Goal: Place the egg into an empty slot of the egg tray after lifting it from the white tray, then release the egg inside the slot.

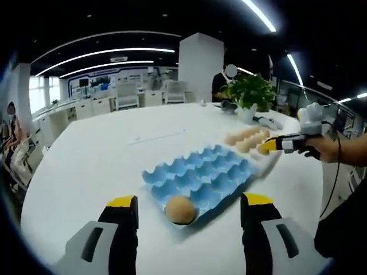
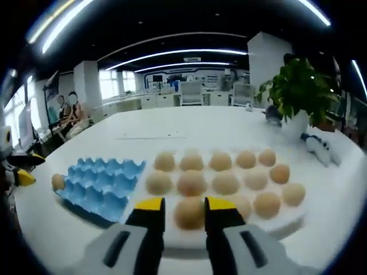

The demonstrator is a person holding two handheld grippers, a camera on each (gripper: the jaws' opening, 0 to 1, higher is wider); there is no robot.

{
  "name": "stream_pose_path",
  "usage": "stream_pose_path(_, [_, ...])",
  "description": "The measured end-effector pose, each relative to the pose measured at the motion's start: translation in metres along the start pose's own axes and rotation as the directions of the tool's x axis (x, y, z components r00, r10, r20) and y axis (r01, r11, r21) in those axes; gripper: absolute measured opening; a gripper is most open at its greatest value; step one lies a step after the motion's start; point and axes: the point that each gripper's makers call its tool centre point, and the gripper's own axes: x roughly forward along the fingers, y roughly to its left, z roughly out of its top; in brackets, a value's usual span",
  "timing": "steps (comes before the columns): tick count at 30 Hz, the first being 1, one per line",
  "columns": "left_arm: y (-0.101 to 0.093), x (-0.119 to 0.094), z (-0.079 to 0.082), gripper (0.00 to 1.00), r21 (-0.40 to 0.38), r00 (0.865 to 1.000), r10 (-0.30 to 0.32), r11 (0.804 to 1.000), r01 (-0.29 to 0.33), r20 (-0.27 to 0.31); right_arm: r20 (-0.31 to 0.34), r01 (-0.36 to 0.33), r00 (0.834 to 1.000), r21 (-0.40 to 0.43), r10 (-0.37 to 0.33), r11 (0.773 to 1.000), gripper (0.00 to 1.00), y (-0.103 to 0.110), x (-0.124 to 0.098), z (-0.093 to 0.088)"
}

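A blue egg tray (image 1: 200, 175) lies on the white table with one egg (image 1: 180, 209) in its near corner slot. My left gripper (image 1: 189, 201) stands wide open just in front of that egg, touching nothing. Further right, the white tray (image 1: 269, 157) carries several eggs, and my right gripper (image 1: 274, 145) reaches over it. In the right gripper view, my right gripper (image 2: 185, 204) has its jaws closed against the sides of a front-row egg (image 2: 189, 213) still resting in the white tray (image 2: 287, 224). The blue egg tray (image 2: 103, 180) lies to the left.
A potted plant (image 2: 295, 91) stands at the table's far side, with small objects (image 2: 318, 146) next to it. My left gripper (image 2: 17, 169) shows at the left edge. People sit beyond the table (image 2: 66, 112). Bare tabletop (image 1: 114, 149) lies left of the blue tray.
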Motion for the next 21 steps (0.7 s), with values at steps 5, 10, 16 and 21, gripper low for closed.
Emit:
stream_pose_path(5, [0.007,-0.002,0.003,0.84,0.018,0.999,0.051,0.999,-0.052,0.017,-0.021,-0.030,0.999,-0.017,0.030,0.999,0.27,0.000,0.008,-0.003])
stream_pose_path(10, [0.009,-0.004,0.002,0.81,-0.002,0.998,0.064,0.998,-0.064,0.006,-0.084,-0.034,0.996,-0.060,0.029,0.998,0.31,0.000,0.014,-0.014])
stream_pose_path(16, [0.008,-0.003,-0.001,0.77,-0.018,0.998,0.057,0.998,-0.057,-0.004,-0.106,-0.030,0.994,-0.094,0.020,0.995,0.29,-0.002,0.014,-0.019])
stream_pose_path(21, [0.011,-0.003,0.000,0.80,-0.005,0.998,0.069,0.998,-0.069,0.004,-0.097,-0.023,0.995,-0.085,0.015,0.996,0.27,-0.005,0.015,-0.019])
